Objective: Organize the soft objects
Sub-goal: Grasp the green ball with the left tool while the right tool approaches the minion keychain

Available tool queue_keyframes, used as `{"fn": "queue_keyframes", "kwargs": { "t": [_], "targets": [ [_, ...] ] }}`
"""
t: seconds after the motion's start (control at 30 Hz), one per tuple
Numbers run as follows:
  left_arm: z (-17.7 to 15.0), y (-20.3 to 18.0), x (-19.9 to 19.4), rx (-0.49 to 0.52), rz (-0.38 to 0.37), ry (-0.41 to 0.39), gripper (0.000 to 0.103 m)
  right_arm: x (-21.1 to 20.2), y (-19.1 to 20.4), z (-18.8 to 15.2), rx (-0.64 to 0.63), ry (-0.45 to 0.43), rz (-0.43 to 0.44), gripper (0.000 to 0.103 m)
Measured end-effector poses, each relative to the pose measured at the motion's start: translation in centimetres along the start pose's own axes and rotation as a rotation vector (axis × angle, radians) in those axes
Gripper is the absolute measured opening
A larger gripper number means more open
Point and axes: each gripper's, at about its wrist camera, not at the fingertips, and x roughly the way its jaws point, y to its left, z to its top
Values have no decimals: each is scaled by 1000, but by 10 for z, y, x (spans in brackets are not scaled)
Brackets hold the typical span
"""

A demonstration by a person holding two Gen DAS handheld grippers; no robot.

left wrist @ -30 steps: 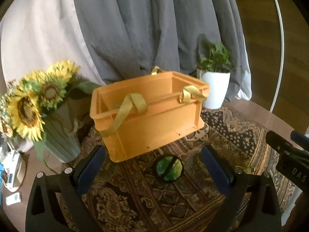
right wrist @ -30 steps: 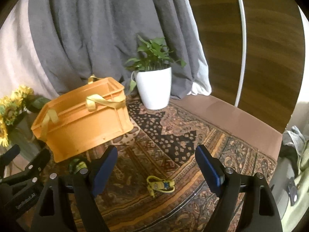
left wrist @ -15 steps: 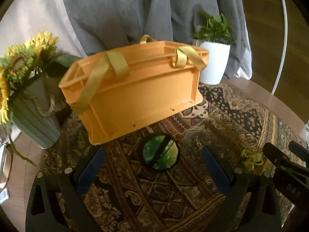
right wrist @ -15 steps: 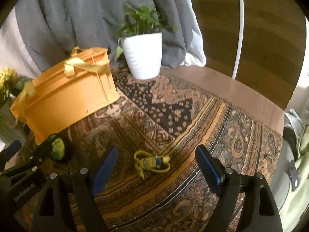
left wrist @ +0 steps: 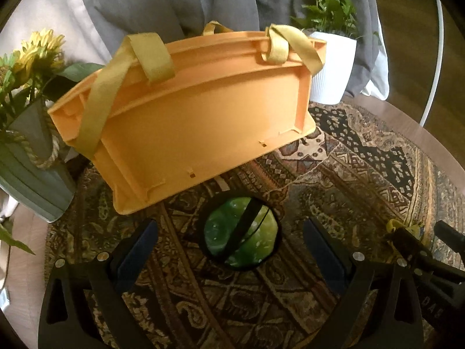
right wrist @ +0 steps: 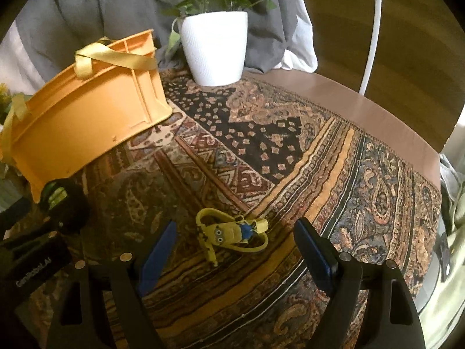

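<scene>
Both grippers lower and nearer the patterned rug than a second ago.

Left gripper wide open, empty, around a green ball; right gripper wide open, empty, around a yellow toy. Orange crate now larger, just behind the ball. White plant pot, grey curtain, sunflowers behind.

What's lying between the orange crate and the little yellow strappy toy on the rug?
Only bare patterned rug, as the right wrist view shows. The orange crate sits far left; the yellow toy lies nearer, between the open right tool fingers.
</scene>
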Motion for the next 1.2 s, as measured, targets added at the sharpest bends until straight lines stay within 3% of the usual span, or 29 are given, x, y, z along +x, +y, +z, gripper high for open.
{"fn": "queue_keyframes", "kwargs": {
  "t": [0.3,0.5,0.63,1.2],
  "targets": [
    [0,0,14,0,5,24,99,12,0,-1,-8,24,-14,80],
    [1,-2,21,17,2,33,83,22,1,-3,-1,52,-9,68],
    [-1,-4,24,15,-13,49,65,24,-1,-4,4,48,0,60],
    [-5,-5,-11,38,-31,-4,63,5,-3,-7,-34,-9,34,58]
  ]
}}
